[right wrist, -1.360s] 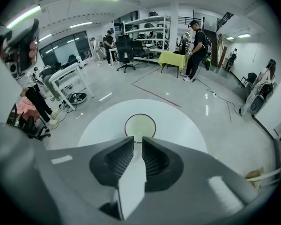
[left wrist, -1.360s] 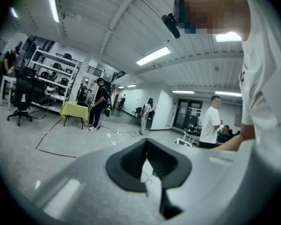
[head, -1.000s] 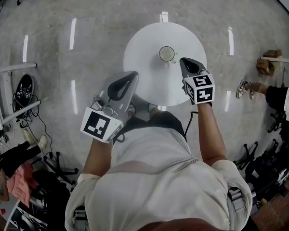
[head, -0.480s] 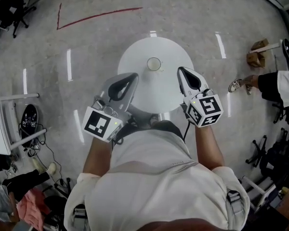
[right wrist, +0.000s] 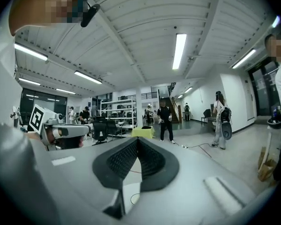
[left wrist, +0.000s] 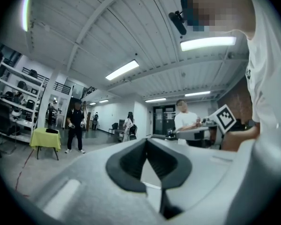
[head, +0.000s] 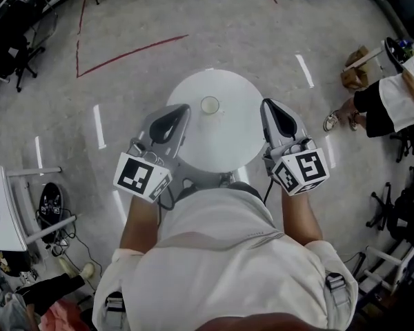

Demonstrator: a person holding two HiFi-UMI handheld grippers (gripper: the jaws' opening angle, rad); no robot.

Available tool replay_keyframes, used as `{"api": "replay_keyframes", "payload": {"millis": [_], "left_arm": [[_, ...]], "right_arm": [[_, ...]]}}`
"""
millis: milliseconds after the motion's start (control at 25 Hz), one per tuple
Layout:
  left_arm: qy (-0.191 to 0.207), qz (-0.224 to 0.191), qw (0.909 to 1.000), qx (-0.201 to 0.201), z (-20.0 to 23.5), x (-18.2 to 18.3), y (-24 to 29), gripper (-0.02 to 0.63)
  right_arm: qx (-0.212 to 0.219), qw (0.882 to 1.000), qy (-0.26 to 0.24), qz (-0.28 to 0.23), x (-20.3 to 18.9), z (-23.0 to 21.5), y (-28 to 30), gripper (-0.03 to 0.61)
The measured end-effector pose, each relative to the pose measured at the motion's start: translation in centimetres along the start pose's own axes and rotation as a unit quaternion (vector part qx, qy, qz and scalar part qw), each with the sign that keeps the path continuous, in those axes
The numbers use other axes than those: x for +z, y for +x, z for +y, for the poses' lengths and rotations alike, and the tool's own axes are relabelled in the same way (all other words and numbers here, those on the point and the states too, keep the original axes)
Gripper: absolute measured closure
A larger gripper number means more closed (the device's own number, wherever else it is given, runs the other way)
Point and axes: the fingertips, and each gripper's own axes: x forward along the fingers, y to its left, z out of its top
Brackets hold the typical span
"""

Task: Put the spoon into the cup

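A small pale cup (head: 210, 105) stands near the middle of the round white table (head: 224, 140) in the head view. I cannot make out a spoon in any view. My left gripper (head: 185, 107) hangs over the table's left edge with its jaws shut and nothing between them. My right gripper (head: 265, 103) is held at the table's right edge, likewise shut and empty. Both are held apart from the cup, which sits between them and slightly beyond. Both the left gripper view (left wrist: 146, 140) and the right gripper view (right wrist: 138, 138) look out level across the room, not at the table.
A person (head: 393, 92) stands at the right beside a cardboard box (head: 354, 74). Red tape lines (head: 124, 52) mark the floor at the back left. A white stand (head: 7, 209) and cables sit at the left. People (right wrist: 164, 118) and a yellow table (left wrist: 46, 137) are far off.
The table and cup now look smaller and farther away in the head view. My right gripper has drawn back from beside the cup to the table's right edge. My left gripper has barely shifted.
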Motion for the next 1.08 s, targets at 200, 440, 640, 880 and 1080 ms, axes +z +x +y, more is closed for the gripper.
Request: {"api": "replay_keyframes", "payload": {"millis": [200,440,640,880,1080], "left_arm": [[0.009,-0.003,0.9999,-0.014,-1.3,1.0,0.9,0.611],[0.014,-0.004,0.9997,-0.02,-1.9,1.3,1.4,0.611],[0.016,-0.006,0.9996,-0.021,-2.1,1.7,1.5,0.611],[0.017,-0.009,0.9995,-0.024,-2.8,2.0,1.5,0.611],[0.019,-0.009,0.9994,-0.026,-3.3,1.9,1.6,0.611]], "right_arm": [[-0.011,1.0,-0.011,-0.016,1.6,-0.6,-1.5,0.572],[-0.015,1.0,-0.011,-0.015,1.7,-1.2,-2.0,0.572],[-0.011,1.0,-0.018,-0.01,1.9,-1.1,-1.9,0.572],[-0.007,1.0,-0.02,-0.007,1.9,-1.0,-2.4,0.572],[-0.005,1.0,-0.023,-0.008,1.8,-1.1,-2.6,0.572]]}}
